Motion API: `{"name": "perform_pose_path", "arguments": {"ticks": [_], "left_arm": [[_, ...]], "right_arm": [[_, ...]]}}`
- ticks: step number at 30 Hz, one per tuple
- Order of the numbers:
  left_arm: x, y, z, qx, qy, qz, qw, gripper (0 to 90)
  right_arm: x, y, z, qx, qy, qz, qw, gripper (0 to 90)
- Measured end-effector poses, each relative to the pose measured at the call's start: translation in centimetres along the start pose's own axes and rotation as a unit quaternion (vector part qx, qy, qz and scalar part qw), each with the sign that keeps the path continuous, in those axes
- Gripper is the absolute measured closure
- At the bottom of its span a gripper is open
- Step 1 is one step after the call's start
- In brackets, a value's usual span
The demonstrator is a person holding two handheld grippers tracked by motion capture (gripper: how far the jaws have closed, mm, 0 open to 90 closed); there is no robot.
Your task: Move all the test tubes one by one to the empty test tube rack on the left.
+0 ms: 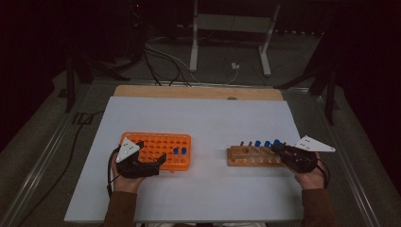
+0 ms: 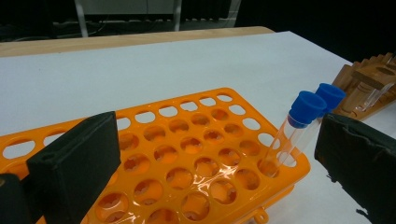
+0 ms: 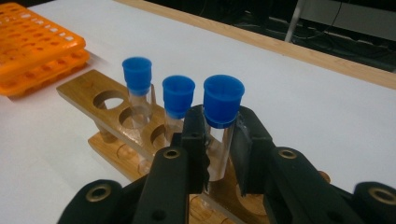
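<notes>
A clear test tube with a blue cap [image 3: 223,100] stands in the wooden rack [image 3: 88,93], and my right gripper [image 3: 219,149] is shut on its glass just below the cap. Two more blue-capped tubes [image 3: 178,95] stand in the holes beyond it. In the high view the right gripper [image 1: 278,148] is at the wooden rack's [image 1: 246,156] right end. My left gripper [image 2: 217,165] stands open, its jaws straddling the near side of the orange rack [image 2: 187,140]. Two blue-capped tubes [image 2: 299,126] lean in that rack's corner holes, near one jaw.
The racks sit on a white sheet [image 1: 213,123] over a wooden table [image 1: 198,92], orange rack [image 1: 156,144] left, wooden rack right. Cables and a metal stand's legs [image 1: 194,52] lie on the floor beyond the far edge.
</notes>
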State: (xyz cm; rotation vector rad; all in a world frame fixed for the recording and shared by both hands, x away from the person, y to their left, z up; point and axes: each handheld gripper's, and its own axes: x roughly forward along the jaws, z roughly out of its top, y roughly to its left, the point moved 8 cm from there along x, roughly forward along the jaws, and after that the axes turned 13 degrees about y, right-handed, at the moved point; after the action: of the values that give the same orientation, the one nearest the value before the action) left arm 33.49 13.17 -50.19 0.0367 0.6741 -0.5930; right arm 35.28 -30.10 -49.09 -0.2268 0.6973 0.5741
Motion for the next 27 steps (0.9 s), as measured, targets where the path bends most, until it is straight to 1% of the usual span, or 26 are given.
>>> {"name": "perform_pose_path", "arguments": {"ticks": [12,18,21,27], "left_arm": [[0.0,0.1,0.1,-0.002,-0.004,0.002,1.0000,1.2],[0.0,0.0,0.2,-0.001,-0.005,0.002,1.0000,1.2],[-0.2,0.0,0.3,-0.008,-0.011,-0.004,0.9999,1.2],[-0.3,-0.2,0.7,-0.006,-0.017,-0.004,0.9998,1.2]], "right_arm": [[-1.4,0.0,1.3,0.010,-0.016,0.008,0.9998,76.6],[-1.9,0.2,1.9,0.005,-0.019,0.007,0.9998,76.7],[-2.0,0.4,2.1,0.002,-0.017,0.006,0.9998,76.7],[-2.5,0.7,2.6,-0.005,-0.017,0.002,0.9998,76.8]]}}
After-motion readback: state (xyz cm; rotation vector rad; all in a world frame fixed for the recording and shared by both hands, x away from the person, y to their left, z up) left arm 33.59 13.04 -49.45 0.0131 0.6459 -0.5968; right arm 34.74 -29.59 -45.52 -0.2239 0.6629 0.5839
